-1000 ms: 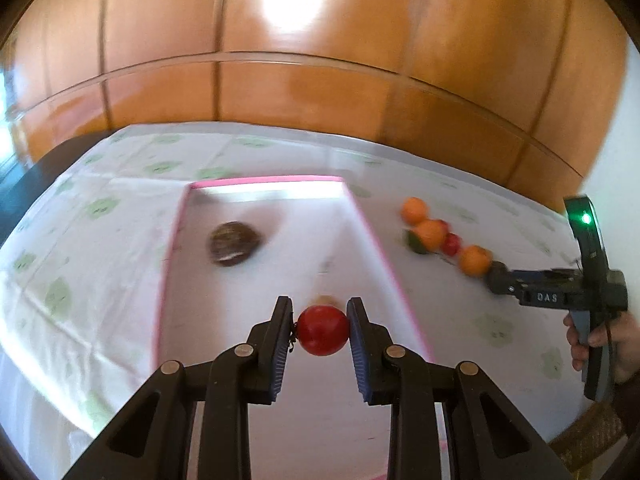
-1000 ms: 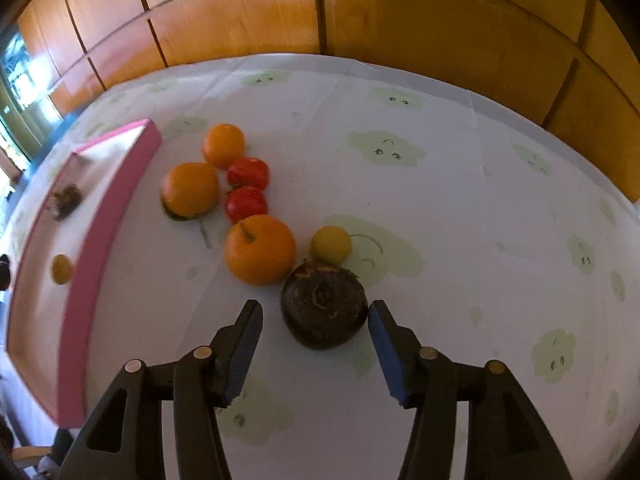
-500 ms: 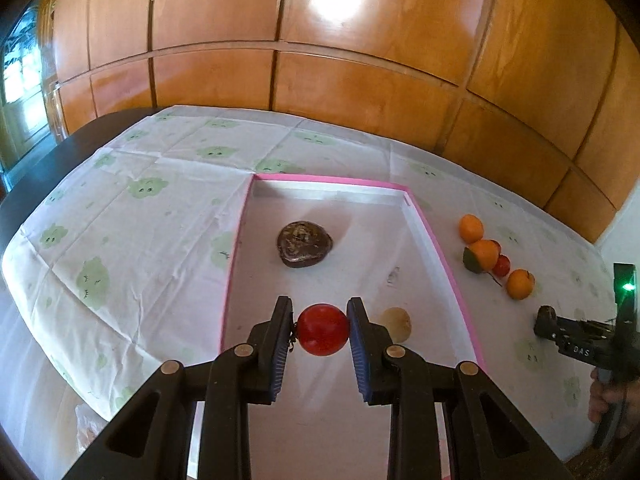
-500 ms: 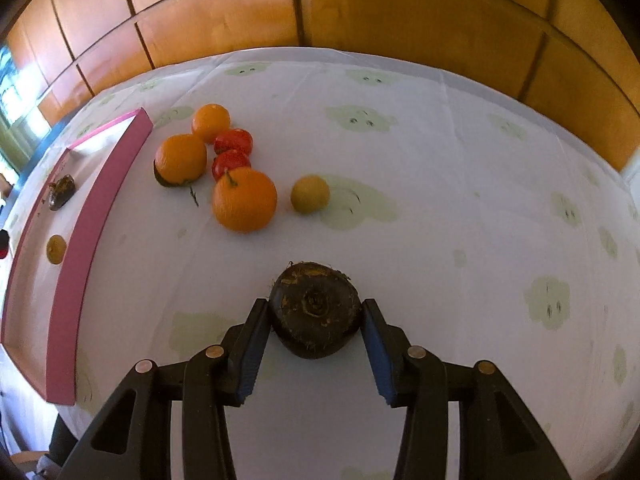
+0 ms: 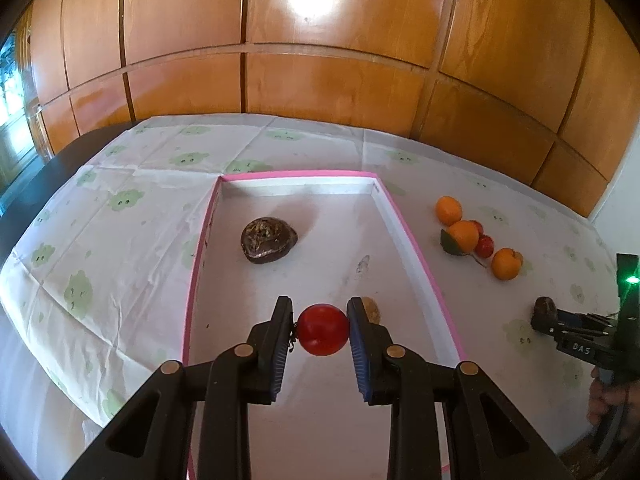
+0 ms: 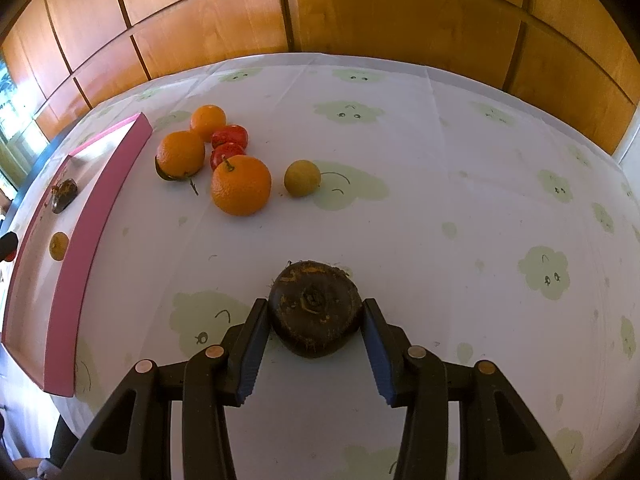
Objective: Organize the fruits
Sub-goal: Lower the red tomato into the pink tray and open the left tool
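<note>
While each tool grips a fruit, the pink-rimmed tray (image 5: 408,236) lies on the cloth-covered table (image 6: 440,160).
Left tool (image 5: 319,330) is clamped on a smooth, glossy red fruit (image 5: 323,329) above the tray — a wrinkled dark fruit (image 5: 267,239) lies inside. Right tool (image 6: 314,332) is closed on a rough, dark round fruit (image 6: 315,312); dimpled oranges (image 6: 241,185) cluster near the tray.

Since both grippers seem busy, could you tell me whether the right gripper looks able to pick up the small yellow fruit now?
Probably not yet: the right gripper is shut on the dark brown fruit. The yellow fruit itself lies unobstructed on the tablecloth ahead.
</note>
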